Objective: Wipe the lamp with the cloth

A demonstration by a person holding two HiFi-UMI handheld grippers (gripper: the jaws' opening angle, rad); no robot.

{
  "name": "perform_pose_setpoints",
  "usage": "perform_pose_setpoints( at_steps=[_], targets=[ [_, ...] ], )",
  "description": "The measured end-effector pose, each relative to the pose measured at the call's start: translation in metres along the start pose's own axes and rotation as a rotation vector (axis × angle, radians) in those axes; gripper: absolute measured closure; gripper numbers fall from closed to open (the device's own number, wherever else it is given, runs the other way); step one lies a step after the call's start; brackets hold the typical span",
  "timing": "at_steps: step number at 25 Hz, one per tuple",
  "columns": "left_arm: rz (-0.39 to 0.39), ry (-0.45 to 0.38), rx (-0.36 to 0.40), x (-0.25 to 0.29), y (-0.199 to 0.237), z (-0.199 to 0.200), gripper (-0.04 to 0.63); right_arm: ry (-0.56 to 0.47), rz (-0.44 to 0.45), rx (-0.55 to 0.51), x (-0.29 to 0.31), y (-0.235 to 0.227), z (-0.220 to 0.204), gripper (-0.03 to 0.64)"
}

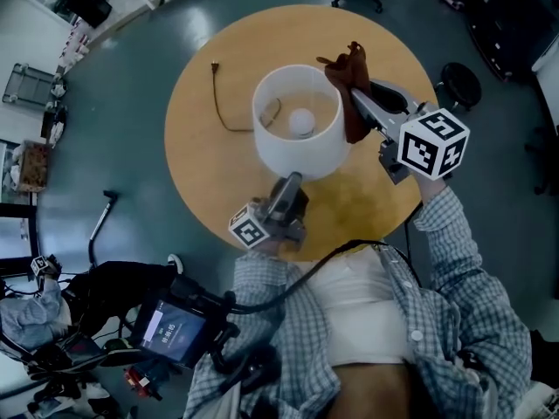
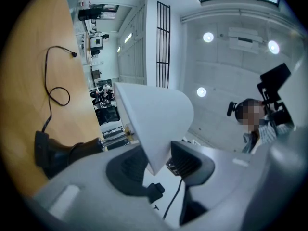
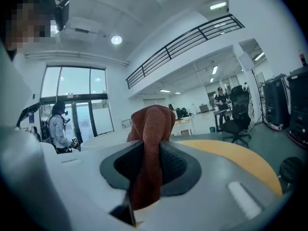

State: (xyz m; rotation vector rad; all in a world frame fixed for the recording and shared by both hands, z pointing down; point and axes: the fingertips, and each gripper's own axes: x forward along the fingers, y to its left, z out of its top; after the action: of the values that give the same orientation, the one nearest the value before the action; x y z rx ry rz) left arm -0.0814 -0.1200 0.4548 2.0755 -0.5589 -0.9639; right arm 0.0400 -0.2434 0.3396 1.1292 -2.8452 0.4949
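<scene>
A white drum-shaped lamp shade [image 1: 301, 122] stands in the middle of the round wooden table [image 1: 205, 177], its bulb visible inside. My left gripper [image 1: 288, 184] is shut on the shade's near rim; in the left gripper view the shade's [image 2: 154, 119] edge sits between the two pads of my left gripper [image 2: 156, 160]. My right gripper [image 1: 360, 103] is shut on a rust-brown cloth [image 1: 349, 81], raised beside the shade's right rim. In the right gripper view the cloth [image 3: 151, 138] hangs folded between the pads of my right gripper [image 3: 150, 166]. The lamp's dark base [image 2: 53, 153] shows low on the left.
The lamp's black cord [image 1: 223, 103] curls across the table's left half and ends in a plug. A black stool [image 1: 458, 84] stands right of the table, office chairs behind it. A wheeled rig with a screen [image 1: 170, 326] is at the lower left.
</scene>
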Motion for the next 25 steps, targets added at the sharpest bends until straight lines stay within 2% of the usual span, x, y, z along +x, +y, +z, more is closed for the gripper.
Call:
perform_pose_setpoints(
  at_steps=[6, 11, 15, 20, 25],
  targets=[
    [0.000, 0.000, 0.002, -0.001, 0.001, -0.001, 0.446, 0.130, -0.025, 0.096, 0.014, -0.038, -0.061, 0.525],
    [0.002, 0.006, 0.001, -0.001, -0.002, -0.002, 0.446, 0.225, -0.048, 0.111, 0.016, -0.057, -0.095, 0.525],
    [0.003, 0.009, 0.003, -0.001, -0.001, -0.001, 0.446, 0.180, -0.008, 0.095, 0.021, -0.049, -0.071, 0.525],
    [0.003, 0.010, 0.003, -0.001, -0.001, -0.002, 0.446, 0.100, 0.113, 0.009, 0.038, -0.026, -0.011, 0.524],
    [0.005, 0.013, 0.007, -0.001, -0.001, -0.002, 0.446, 0.107, 0.236, -0.108, 0.062, -0.002, 0.033, 0.523]
  ],
)
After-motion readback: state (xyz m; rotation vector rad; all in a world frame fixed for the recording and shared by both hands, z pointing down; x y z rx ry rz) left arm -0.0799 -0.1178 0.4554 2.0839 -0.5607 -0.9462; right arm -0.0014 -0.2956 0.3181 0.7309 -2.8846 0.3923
